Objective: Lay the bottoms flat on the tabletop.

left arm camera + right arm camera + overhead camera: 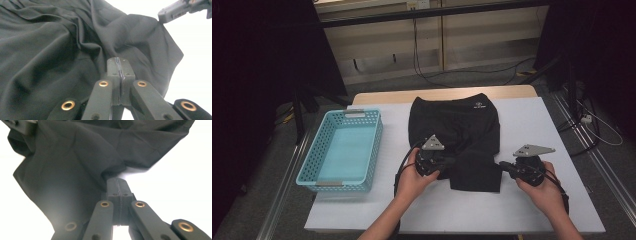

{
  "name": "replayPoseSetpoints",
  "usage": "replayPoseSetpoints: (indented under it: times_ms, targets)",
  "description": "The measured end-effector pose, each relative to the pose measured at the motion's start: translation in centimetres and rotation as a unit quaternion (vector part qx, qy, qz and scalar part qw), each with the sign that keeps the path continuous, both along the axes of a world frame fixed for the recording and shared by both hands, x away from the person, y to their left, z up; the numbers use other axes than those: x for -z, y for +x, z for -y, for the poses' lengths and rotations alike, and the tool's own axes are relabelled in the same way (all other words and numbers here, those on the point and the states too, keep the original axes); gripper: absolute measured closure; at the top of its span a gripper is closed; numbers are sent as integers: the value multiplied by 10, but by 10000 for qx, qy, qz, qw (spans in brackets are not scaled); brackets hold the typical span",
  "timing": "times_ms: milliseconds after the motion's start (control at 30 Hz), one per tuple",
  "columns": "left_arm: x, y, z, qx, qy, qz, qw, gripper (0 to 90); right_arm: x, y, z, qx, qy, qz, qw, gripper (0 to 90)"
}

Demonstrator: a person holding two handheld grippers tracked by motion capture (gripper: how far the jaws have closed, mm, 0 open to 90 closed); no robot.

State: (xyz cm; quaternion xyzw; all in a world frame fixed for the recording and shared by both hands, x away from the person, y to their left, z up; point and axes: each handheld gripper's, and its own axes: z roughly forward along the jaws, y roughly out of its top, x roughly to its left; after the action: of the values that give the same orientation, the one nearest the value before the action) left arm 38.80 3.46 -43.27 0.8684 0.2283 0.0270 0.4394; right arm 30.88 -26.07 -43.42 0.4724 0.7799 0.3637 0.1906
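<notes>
Black shorts (454, 125) with a small white logo lie on the white table (532, 125), their near part folded and rumpled. My left gripper (452, 161) comes in from the left at the near leg, jaws together, with fabric (62, 50) bunched at its tips (117, 60). My right gripper (503, 166) comes in from the right at the same leg's right edge and is shut on the cloth (75, 165), which puckers into its tips (117, 181). Each gripper view shows the other gripper across the fabric: the right gripper (172, 12) and the left gripper (25, 126).
A light blue plastic basket (319, 150) stands on the table's left side, with nothing in it. White tabletop lies bare in front of and to the right of the shorts. Cables run over the floor beyond the far edge.
</notes>
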Motion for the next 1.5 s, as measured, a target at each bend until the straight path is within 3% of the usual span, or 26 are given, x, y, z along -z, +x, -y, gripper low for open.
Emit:
replayPoseSetpoints:
  times_ms: [167, 267, 467, 533, 567, 733, 1033, 1200, 1300, 1400, 1467, 1500]
  targets:
    - [4, 0, 1, -3, 99, -11, 10000, 890, 4, 1, -4, 116, -74, -11, 9999, 885]
    - [5, 1, 0, -20, 111, -42, 9999, 890, 6, 4, -4, 188, -5, 19, 9998, 795]
    - [5, -1, 1, 1, 108, -58, 9999, 890, 18, 15, -16, 126, -97, -176, 9997, 735]
    - [4, -2, 1, 17, 101, -76, 9999, 890, 23, 18, -19, 115, -162, -304, 9993, 826]
    - [4, -2, 1, 30, 103, -73, 9999, 890, 24, 18, -19, 56, -127, -264, 9996, 894]
    - [1, -6, 4, 106, 34, -71, 9999, 890, 13, 7, -14, -61, -119, -289, 9995, 898]
    - [-4, -13, 15, 318, -198, -174, 9991, 888, -13, -18, 2, 84, -166, 23, 9998, 899]
    - [0, -13, 18, 313, -237, -192, 9990, 886, -14, -31, 21, 344, -144, -51, 9993, 899]
    - [3, -12, 21, 330, -235, -230, 9989, 886, -13, -32, 32, 566, 118, -72, 9983, 899]
    - [6, -13, 24, 353, -141, -193, 9991, 883, -11, -30, 35, 629, 40, -8, 9980, 897]
    - [8, -13, 25, 282, -84, -100, 9995, 847, -8, -28, 35, 659, -31, 31, 9978, 897]
    - [9, -13, 25, 220, -7, -4, 9998, 766, -5, -27, 35, 684, -91, 40, 9976, 893]
